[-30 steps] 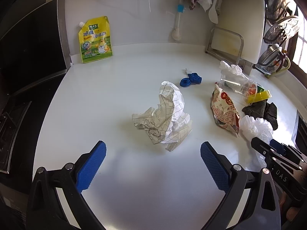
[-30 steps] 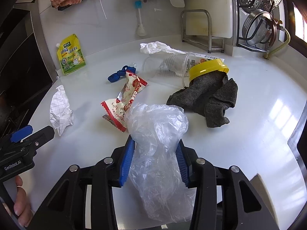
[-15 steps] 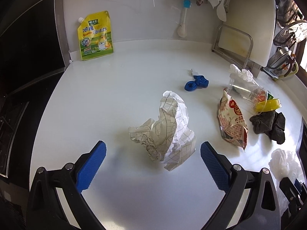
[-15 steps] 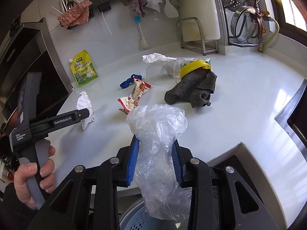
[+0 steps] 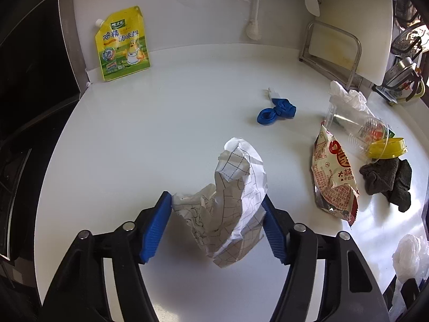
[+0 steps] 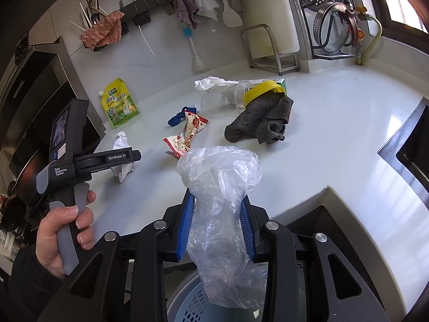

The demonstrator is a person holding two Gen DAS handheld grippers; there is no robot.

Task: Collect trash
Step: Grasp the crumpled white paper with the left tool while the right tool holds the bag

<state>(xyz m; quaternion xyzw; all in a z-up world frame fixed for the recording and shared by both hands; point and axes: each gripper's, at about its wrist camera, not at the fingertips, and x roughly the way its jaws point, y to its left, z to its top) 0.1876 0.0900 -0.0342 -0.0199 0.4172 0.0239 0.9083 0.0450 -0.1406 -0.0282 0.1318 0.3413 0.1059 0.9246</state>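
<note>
My left gripper [image 5: 216, 212] is shut on a crumpled sheet of squared white paper [image 5: 230, 204] on the white counter [image 5: 161, 123]; both blue pads touch its sides. The paper also shows in the right wrist view [image 6: 122, 145], behind the left gripper's body [image 6: 107, 158]. My right gripper [image 6: 216, 221] is shut on a clear plastic bag [image 6: 222, 187] and holds it past the counter's front edge, above a blue perforated bin [image 6: 187, 303]. The bag shows at the left wrist view's lower right [image 5: 410, 255].
On the counter lie a red snack wrapper [image 5: 335, 177], a blue strap [image 5: 276, 111], a clear cup [image 5: 356, 126] with a yellow lid [image 5: 387, 147], a dark grey cloth [image 5: 388, 179] and white crumpled plastic [image 5: 346, 95]. A yellow seasoning pouch [image 5: 122, 44] leans on the back wall. A sink corner [image 6: 410, 150] is right.
My left gripper moved forward and closed on the squared paper. My right gripper drew back off the counter with the plastic bag, so the bin now shows beneath it.
</note>
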